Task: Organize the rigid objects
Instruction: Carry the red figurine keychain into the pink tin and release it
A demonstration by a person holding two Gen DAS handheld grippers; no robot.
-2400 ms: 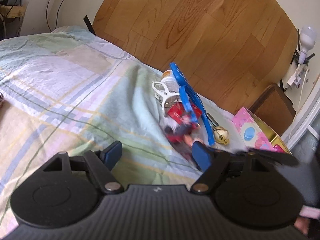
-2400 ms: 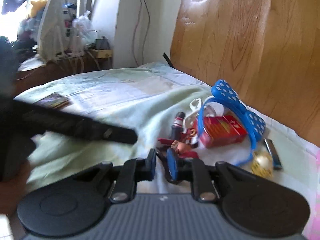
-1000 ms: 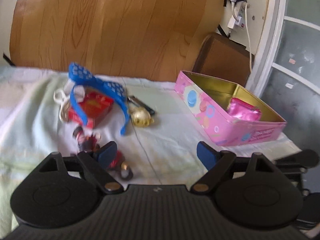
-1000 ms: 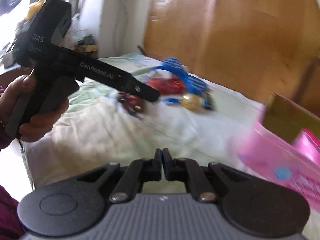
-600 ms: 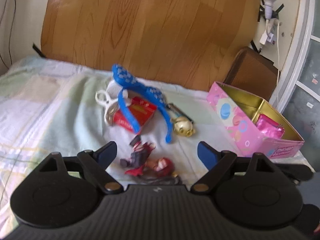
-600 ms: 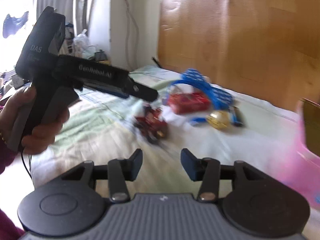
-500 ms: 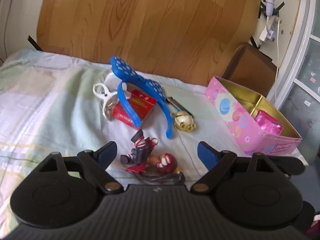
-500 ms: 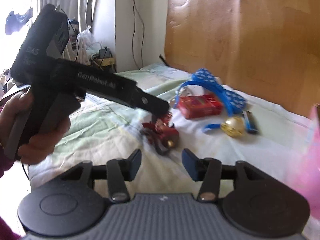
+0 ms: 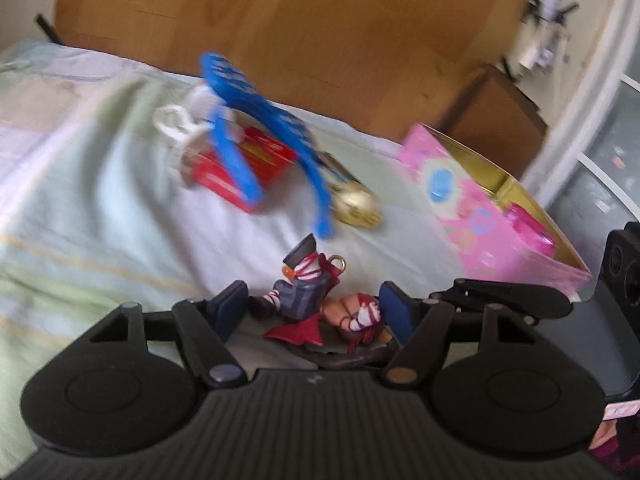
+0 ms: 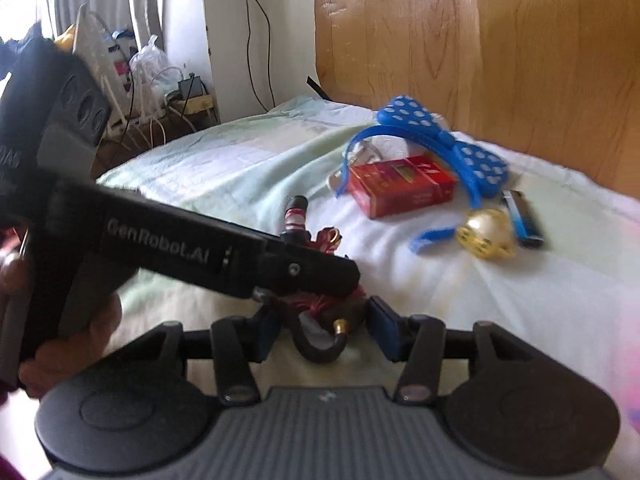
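A small red-and-grey figurine lies on the pale bedsheet. My left gripper is open with the figurine between its fingers, not gripped. My right gripper is open too, and the figurine lies between its fingers, partly hidden by the left gripper's body. Behind lie a red box, a blue polka-dot bow headband, a gold ball charm and a blue lighter. An open pink tin stands at the right.
A wooden headboard runs behind the bed. A brown bedside cabinet stands beyond the tin. A white clip lies by the red box. Cables and bags sit on the floor past the bed's far edge.
Both grippers have moved in on the figurine, which now lies between both pairs of fingers. The right gripper opened after being shut a second ago. The left jaws have narrowed somewhat.
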